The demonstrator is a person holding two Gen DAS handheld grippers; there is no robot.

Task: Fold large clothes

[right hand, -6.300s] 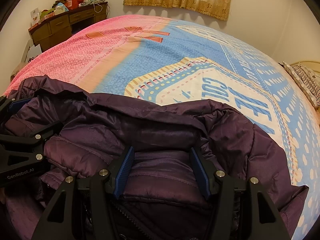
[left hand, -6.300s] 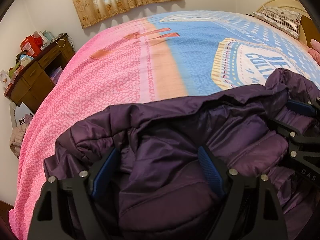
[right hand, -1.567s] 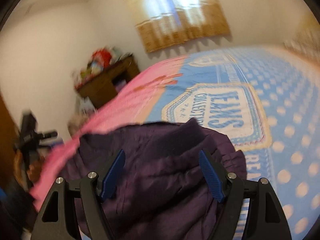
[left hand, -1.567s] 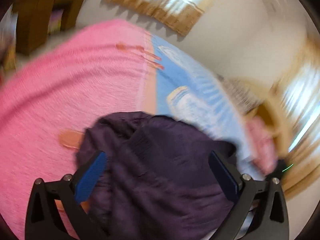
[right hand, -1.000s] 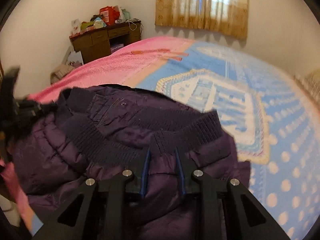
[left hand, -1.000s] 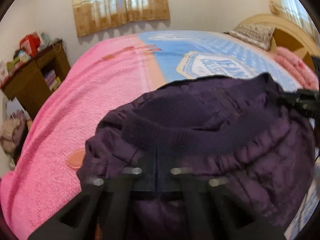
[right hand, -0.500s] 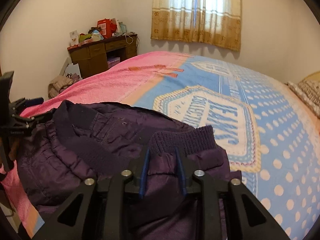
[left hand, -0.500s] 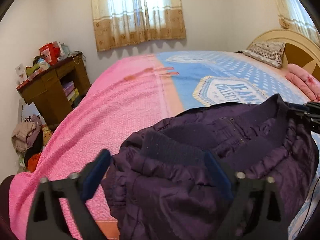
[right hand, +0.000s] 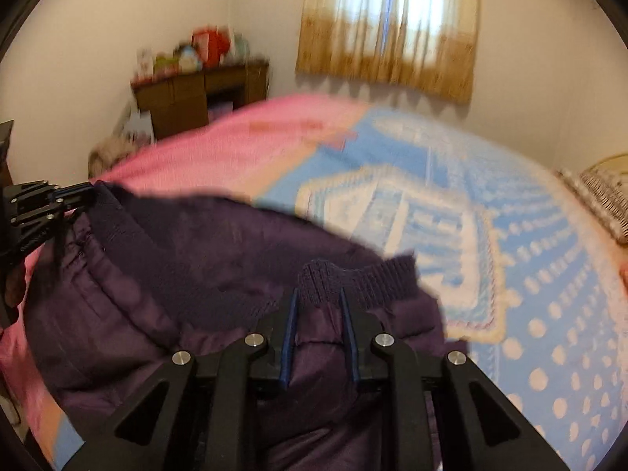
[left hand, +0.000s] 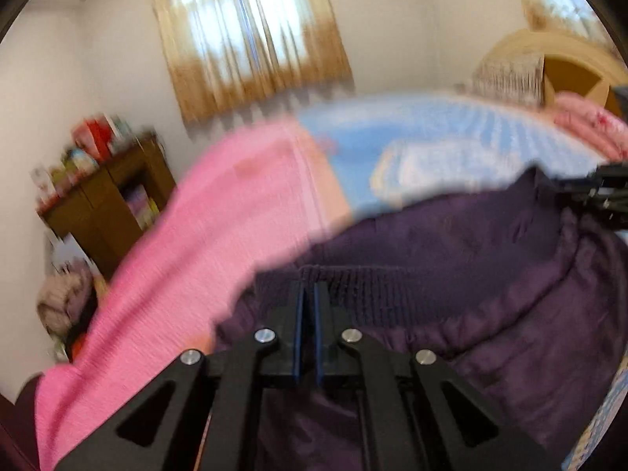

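Left wrist view, left gripper [left hand: 307,294]: your jaws have just snapped closed; the blue pads stand almost together, pinching the ribbed hem [left hand: 376,294] of the purple jacket [left hand: 490,314].
Left wrist view, jacket: it hangs bunched below your fingers, over the pink side of the bedspread [left hand: 204,243].
Left wrist view, right gripper [left hand: 600,192]: seen at the right edge, at the far end of the same hem; its pads are too blurred to read here.
Left wrist view, only here: the curved headboard [left hand: 565,62], a folded pink blanket [left hand: 588,129] beside it, and the heap of clothes [left hand: 66,302] on the floor by the desk [left hand: 106,204].
Right wrist view, right gripper [right hand: 318,294]: your jaws have just been closing; they stand narrow, with a fold of ribbed hem [right hand: 353,278] squeezed between the pads.
Right wrist view, left gripper [right hand: 70,196]: at the left edge, clamped on the opposite hem corner, so the hem spans between your two grippers.
Right wrist view, only here: the white-bordered emblem [right hand: 400,219] on the blue half of the bedspread [right hand: 549,294], lying beyond the jacket [right hand: 176,274].
Both views: the curtained window [right hand: 388,23]; heavy motion blur.
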